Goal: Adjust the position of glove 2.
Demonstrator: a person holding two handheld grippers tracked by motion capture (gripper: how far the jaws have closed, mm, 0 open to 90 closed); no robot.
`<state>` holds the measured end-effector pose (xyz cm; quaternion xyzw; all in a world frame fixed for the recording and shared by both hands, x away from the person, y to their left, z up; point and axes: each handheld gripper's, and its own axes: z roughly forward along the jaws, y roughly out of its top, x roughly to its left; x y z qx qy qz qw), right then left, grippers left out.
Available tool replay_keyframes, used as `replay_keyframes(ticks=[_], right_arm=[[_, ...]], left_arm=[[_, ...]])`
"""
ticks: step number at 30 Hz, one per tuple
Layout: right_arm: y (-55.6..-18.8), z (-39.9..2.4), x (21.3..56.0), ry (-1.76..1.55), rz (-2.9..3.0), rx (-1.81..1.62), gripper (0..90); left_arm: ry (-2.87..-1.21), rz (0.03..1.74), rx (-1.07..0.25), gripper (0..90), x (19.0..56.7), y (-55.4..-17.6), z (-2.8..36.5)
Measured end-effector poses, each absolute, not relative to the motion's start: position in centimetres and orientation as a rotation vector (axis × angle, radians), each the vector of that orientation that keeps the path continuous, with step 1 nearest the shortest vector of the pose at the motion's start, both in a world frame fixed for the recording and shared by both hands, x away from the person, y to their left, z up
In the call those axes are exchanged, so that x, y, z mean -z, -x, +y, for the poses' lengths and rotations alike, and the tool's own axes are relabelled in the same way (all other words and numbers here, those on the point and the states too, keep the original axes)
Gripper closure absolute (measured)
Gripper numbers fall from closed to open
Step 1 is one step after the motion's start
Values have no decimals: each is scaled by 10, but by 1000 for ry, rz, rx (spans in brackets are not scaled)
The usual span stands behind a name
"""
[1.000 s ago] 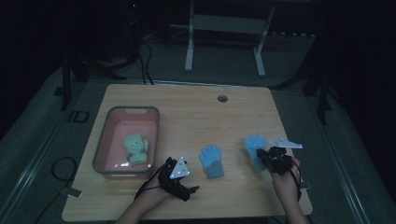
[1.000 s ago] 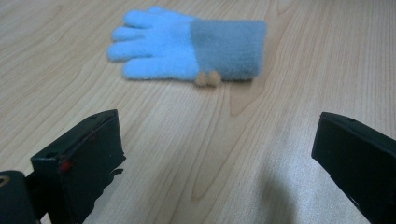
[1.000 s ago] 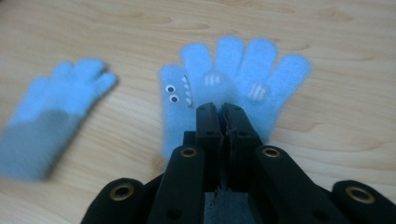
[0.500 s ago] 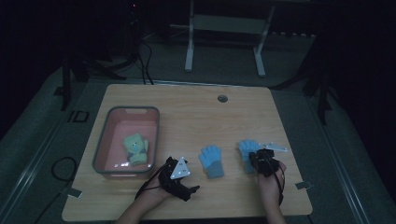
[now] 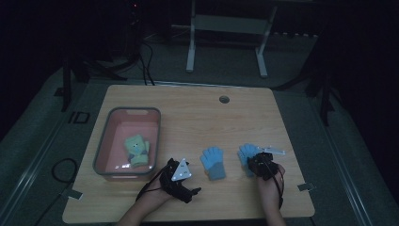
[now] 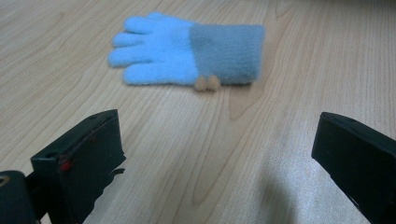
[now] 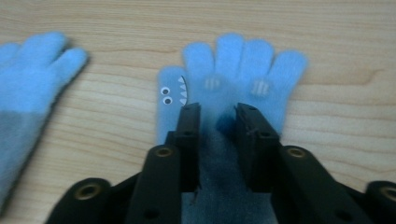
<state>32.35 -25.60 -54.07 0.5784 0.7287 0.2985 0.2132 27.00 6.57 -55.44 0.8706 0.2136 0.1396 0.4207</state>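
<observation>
Right gripper view: right gripper [image 7: 217, 114] jaws have just been opening, straddling the blue glove [image 7: 233, 79] flat on the table [image 5: 197, 108]. Pads look slack (fabric between). Retract straight up. Left gripper [image 6: 215, 154] stands apart, idle. Farther off, second glove [image 5: 213, 162] and red bin [image 5: 101, 153].

Right tool [image 7: 217, 116] over shark-faced blue glove [image 7: 243, 74], jaws just opening, glove cuff between them.
</observation>
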Motion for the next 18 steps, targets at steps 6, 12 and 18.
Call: replay_keyframes(ticks=[6,12,18], right_arm=[[-327,-260,527,-1508,2148,-808,632],[-331,-273,518,-1412,2238,-830,580],[-337,-290,513,-1273,2377,-920,613]], left_arm=[[-2192,533,-350,24,555,-270,65],[-2192,538,-346,24,555,-270,65],[-2195,541,-346,25,555,-269,64]])
